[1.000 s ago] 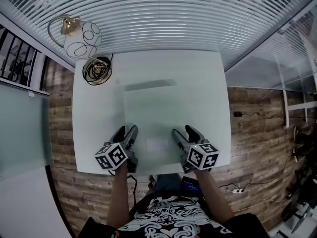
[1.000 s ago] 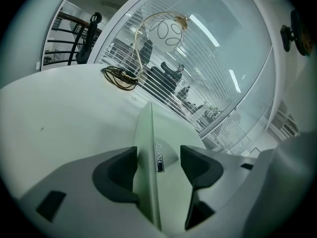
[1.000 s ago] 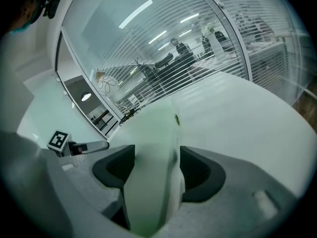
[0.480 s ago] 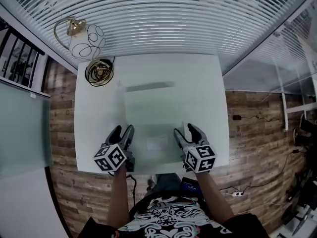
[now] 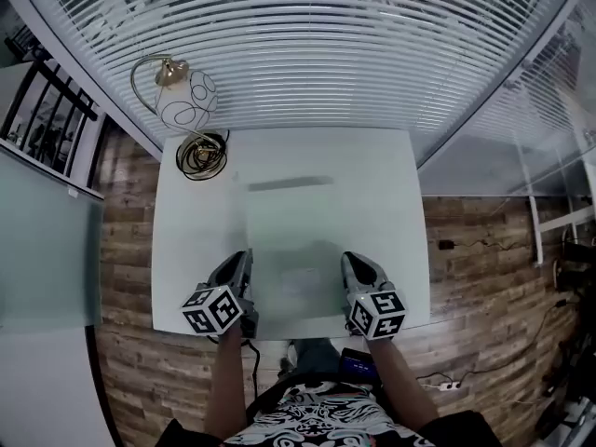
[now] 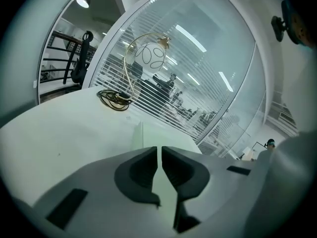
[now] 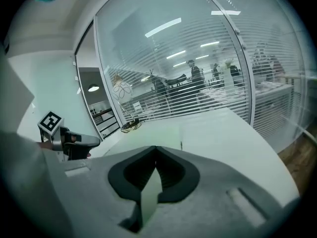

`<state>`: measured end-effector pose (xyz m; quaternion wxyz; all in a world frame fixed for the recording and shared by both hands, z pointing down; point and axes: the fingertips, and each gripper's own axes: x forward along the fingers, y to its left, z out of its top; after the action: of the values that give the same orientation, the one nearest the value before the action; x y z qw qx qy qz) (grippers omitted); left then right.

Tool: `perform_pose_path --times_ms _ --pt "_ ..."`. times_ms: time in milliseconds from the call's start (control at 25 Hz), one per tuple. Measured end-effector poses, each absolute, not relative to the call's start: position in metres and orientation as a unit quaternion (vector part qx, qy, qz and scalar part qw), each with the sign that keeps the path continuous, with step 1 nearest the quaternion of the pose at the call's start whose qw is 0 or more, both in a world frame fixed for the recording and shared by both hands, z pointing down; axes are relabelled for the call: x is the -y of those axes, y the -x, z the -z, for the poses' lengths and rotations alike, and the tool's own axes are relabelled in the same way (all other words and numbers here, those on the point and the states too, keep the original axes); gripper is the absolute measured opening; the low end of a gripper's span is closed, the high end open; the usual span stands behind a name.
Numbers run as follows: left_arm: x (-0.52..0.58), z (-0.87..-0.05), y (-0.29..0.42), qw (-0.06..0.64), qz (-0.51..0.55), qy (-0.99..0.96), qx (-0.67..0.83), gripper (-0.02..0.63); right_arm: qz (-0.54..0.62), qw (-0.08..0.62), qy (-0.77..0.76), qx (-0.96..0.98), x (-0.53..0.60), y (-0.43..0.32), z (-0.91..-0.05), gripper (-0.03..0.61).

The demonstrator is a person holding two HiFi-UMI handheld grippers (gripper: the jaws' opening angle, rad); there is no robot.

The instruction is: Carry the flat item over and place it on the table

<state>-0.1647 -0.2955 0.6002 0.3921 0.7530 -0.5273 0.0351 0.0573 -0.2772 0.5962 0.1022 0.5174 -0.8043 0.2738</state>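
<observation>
The flat item is a pale, translucent sheet [image 5: 293, 222] on the white table [image 5: 191, 250], with its far edge casting a dark line. My left gripper [image 5: 244, 261] is at its near left edge and my right gripper [image 5: 352, 263] at its near right edge. Both have just been closing, and each is now shut on the sheet's edge. In the left gripper view the sheet [image 6: 159, 135] runs out from the thin slit between the jaws [image 6: 159, 151]. The right gripper view has the sheet [image 7: 161, 135] pinched between its closed jaws [image 7: 155, 151].
A globe lamp [image 5: 186, 101] with a gold curved stem stands off the table's far left corner, a coiled cable [image 5: 202, 155] at its base. Slatted blinds [image 5: 307, 54] close off the far side. Wooden floor [image 5: 466, 250] lies on both sides of the table.
Both grippers went from open beside the sheet's near corners to shut on its edge. The hands rose slightly, and a shadow now shows under the sheet's near part.
</observation>
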Motion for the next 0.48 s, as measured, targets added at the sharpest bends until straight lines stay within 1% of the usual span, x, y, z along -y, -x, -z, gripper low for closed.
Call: perform_pose_path --times_ms 80,160,280,480 --pt "0.293 -0.6 0.162 0.4 -0.04 -0.752 0.523 0.02 -0.269 0.095 -0.523 0.803 0.276 -0.058 -0.591 0.006" --pt "0.292 -0.596 0.162 0.395 -0.04 -0.753 0.525 0.017 -0.255 0.104 -0.527 0.804 0.276 -0.057 -0.587 0.006" --pt "0.289 -0.582 0.16 0.369 -0.044 -0.764 0.528 0.015 -0.229 0.117 -0.529 0.809 0.273 -0.055 -0.579 0.006" --pt "0.282 -0.555 0.154 0.336 -0.028 -0.784 0.521 0.011 -0.219 0.106 -0.537 0.808 0.269 -0.054 -0.565 0.006"
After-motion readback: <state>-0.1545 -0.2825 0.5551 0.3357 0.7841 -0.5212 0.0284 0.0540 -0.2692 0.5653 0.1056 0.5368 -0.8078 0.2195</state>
